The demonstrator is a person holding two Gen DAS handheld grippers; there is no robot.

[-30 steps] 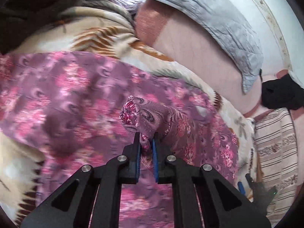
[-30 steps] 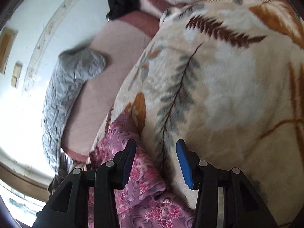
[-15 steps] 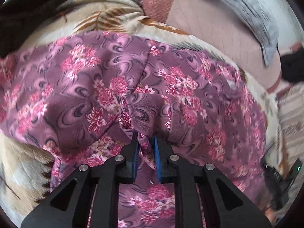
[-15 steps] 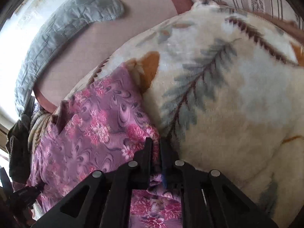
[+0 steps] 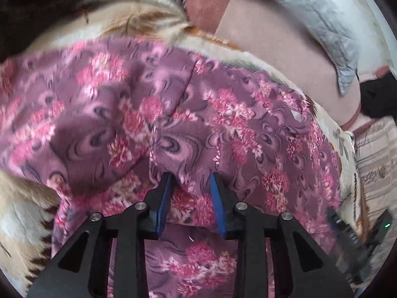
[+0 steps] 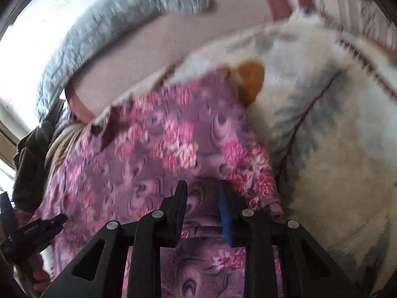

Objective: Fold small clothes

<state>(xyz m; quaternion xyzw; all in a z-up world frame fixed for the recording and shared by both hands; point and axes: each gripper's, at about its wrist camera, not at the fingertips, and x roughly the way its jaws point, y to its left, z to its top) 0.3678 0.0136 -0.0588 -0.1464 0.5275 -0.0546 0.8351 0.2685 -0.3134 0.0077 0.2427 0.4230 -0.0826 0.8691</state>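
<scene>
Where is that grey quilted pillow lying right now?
In the left wrist view the grey quilted pillow lies at the upper right, along the far edge of the pink mattress, beyond the purple flowered garment.

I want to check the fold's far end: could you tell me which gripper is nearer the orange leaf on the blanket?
Right. The right gripper is over the floral garment just below the orange leaf. The left gripper is mid-garment, not by that leaf.

Bed with cream leaf-print blanket (image 5: 248,57), pink quilted sheet (image 5: 273,37), grey quilt (image 5: 322,17) along white wall (image 5: 372,24); bright daylight left.
</scene>
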